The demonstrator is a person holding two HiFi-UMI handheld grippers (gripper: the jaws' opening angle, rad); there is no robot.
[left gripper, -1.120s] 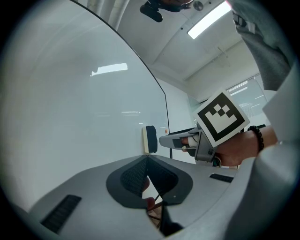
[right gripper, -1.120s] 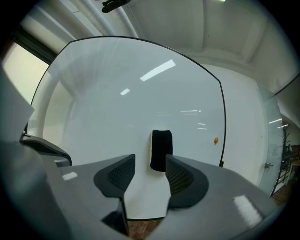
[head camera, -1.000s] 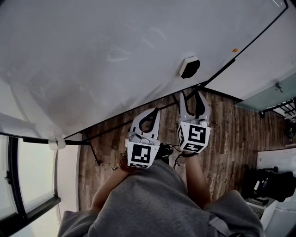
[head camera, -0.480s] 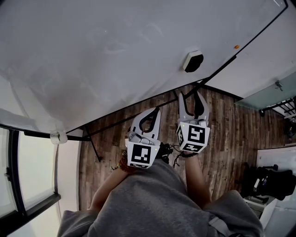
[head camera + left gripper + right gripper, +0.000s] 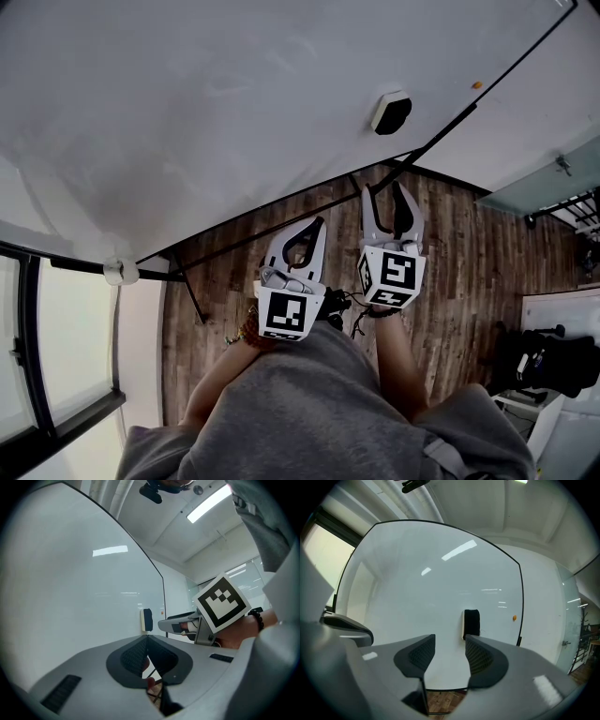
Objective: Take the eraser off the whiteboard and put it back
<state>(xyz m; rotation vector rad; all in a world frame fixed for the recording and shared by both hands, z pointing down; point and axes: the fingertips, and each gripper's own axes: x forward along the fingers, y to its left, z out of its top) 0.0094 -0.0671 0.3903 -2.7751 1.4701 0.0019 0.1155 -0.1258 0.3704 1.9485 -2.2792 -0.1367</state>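
From the head view, the eraser (image 5: 390, 112) clings to the whiteboard (image 5: 234, 112) close to its black-framed edge, a small orange dot (image 5: 476, 85) just beyond it. My right hand-held gripper (image 5: 385, 192) hangs below the eraser over the wood floor (image 5: 469, 272), jaws spread and holding nothing. My left hand-held gripper (image 5: 305, 234) sits further off to the eraser's lower left, jaws pressed together, also holding nothing. In the left gripper view, the pads meet with no object between them. The eraser shows edge-on past them, jutting from the board, with the right hand-held gripper off to one side of it and not touching. In the right gripper view, the eraser stands dead ahead, lined up nearer the right-hand pad than the middle of the gap. There lies the risk, as I judge it: driven straight in, that pad could strike the eraser's face, not pass beside it, and shove it along the slick board or knock it to the floor. A shallow bite on its soft felt side could also let it twist free as I pull against whatever holds it to the board.
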